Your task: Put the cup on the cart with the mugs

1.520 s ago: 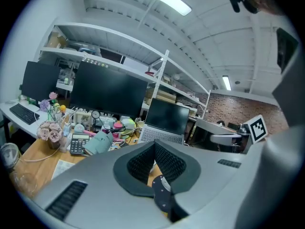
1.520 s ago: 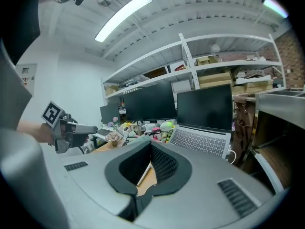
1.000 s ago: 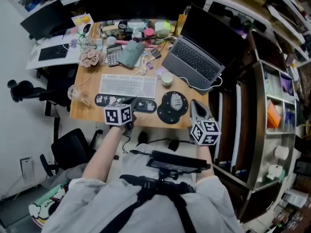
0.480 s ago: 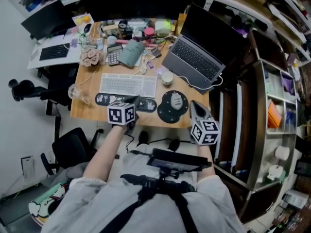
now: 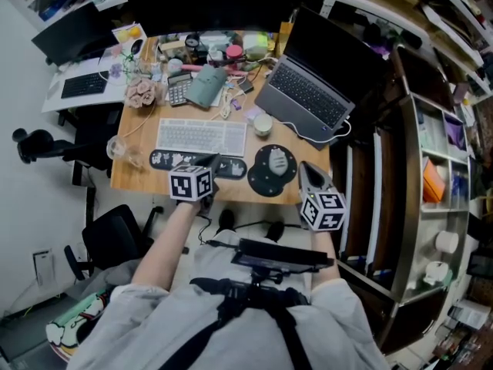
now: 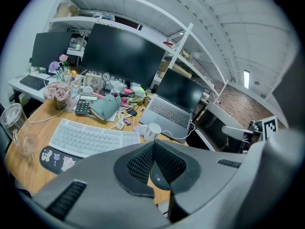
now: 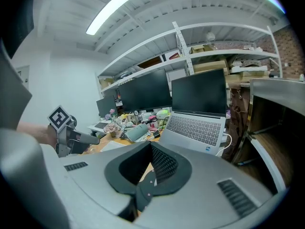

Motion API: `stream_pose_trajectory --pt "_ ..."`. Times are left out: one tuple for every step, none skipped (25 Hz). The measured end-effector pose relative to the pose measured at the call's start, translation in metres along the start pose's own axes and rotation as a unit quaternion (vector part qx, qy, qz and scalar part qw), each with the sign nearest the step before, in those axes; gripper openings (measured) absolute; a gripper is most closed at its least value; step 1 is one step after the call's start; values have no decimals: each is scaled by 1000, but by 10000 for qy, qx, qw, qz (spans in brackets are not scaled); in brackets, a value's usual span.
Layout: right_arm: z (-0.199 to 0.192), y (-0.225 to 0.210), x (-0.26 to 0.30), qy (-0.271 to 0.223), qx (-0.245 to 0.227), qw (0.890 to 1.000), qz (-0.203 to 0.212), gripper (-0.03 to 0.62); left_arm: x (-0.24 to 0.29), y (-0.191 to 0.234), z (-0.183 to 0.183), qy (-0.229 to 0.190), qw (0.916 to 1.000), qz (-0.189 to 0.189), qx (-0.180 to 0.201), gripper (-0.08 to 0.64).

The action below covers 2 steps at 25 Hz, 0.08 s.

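Wooden worktop [image 5: 129, 177], cluttered; shelving [image 7: 224, 56] above. White cup [image 5: 264, 124] stands between keyboard [image 5: 202, 136] and laptop [image 5: 304, 99]. Cart [image 5: 406, 206] at right, partly cut off. My left gripper [image 6: 153, 147] and right gripper [image 7: 150, 149]: fingers together, empty.

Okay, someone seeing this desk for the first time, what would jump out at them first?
The cluttered wooden desk, with an open laptop at its right side and a white keyboard in the middle. A small white cup stands between them. At the near edge, the left gripper and right gripper hover shut and empty.
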State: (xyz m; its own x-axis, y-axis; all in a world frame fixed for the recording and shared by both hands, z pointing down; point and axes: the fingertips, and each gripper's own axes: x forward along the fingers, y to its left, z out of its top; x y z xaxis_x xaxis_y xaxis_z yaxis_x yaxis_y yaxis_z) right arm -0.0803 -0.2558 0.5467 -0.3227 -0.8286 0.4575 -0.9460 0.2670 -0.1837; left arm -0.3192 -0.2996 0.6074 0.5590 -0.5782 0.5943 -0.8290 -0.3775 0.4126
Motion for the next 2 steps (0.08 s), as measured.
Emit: stream_pose_trajectory --pt "0 1 0 15 14 10000 13 11 0 0 0 -2 10000 -3 -5 3" --pt "0 3 0 35 31 10000 28 11 -1 -1 -1 -5 10000 -7 -11 3"
